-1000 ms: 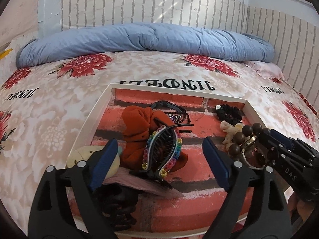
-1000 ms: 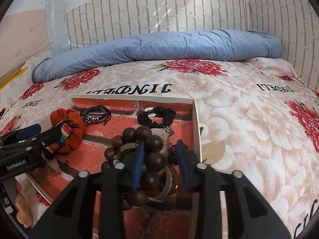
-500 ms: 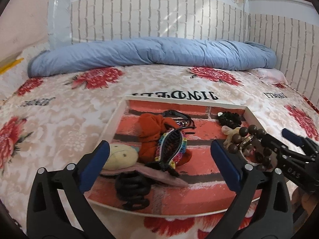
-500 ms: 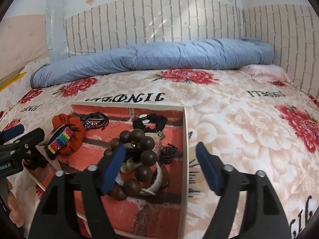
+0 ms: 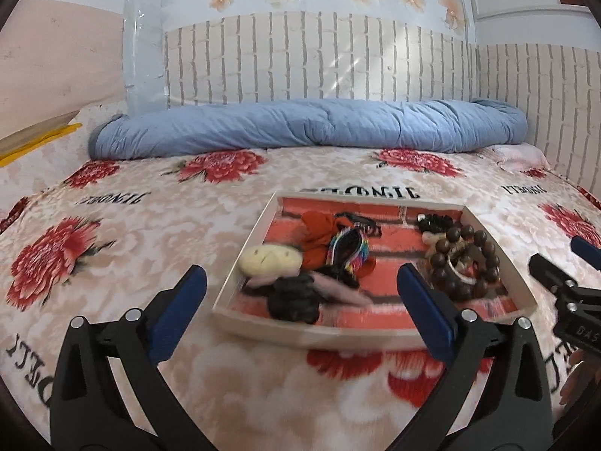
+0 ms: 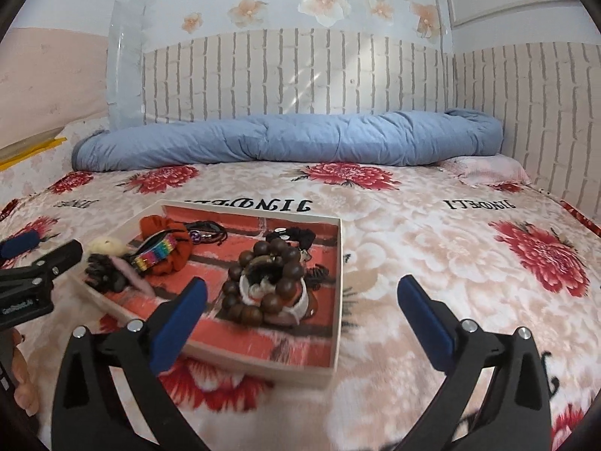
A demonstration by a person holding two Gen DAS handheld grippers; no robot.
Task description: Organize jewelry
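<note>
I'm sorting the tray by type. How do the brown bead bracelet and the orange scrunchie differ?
The brown bead bracelet is a ring of hard, glossy round beads; the orange scrunchie is soft, crumpled fabric. The bracelet lies toward the tray's right side atop other pieces; the scrunchie sits left, with a rainbow hair clip across it. Both lie inside the tray, ungripped.

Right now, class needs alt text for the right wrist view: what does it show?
The open right gripper hovers empty over a floral bedspread, just short of a shallow tray holding a brown bead bracelet, an orange scrunchie and hair clips.
</note>
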